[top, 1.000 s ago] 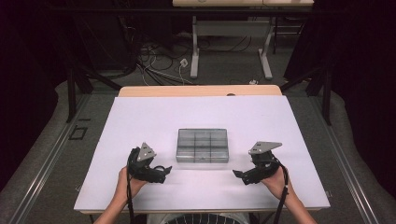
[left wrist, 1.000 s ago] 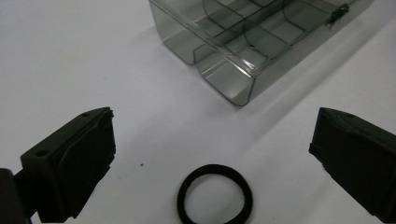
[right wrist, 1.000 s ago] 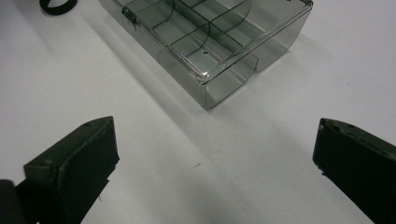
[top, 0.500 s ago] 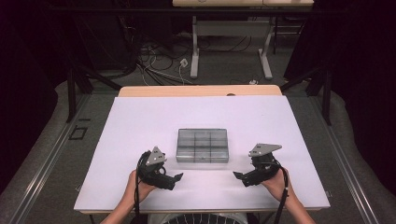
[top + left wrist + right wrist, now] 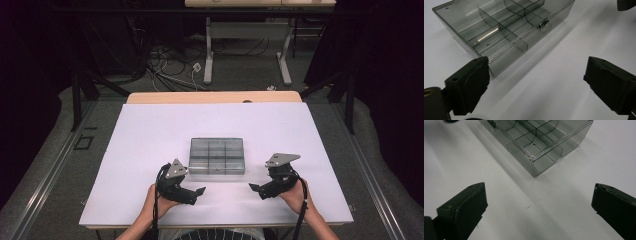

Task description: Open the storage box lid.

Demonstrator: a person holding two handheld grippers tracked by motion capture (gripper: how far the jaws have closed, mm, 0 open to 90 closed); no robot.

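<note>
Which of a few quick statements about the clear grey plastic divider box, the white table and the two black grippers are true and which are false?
1. The clear grey plastic divider box lies on the white table between the two grippers. True.
2. The left gripper is shut on the box's latch. False: its jaws stand wide apart and hold nothing.
3. The compartments of the box that can be seen look empty. True.
4. The right gripper rests on top of the box. False: it is off to the box's near right side, apart from it.
5. The right gripper's jaws are open. True.
</note>
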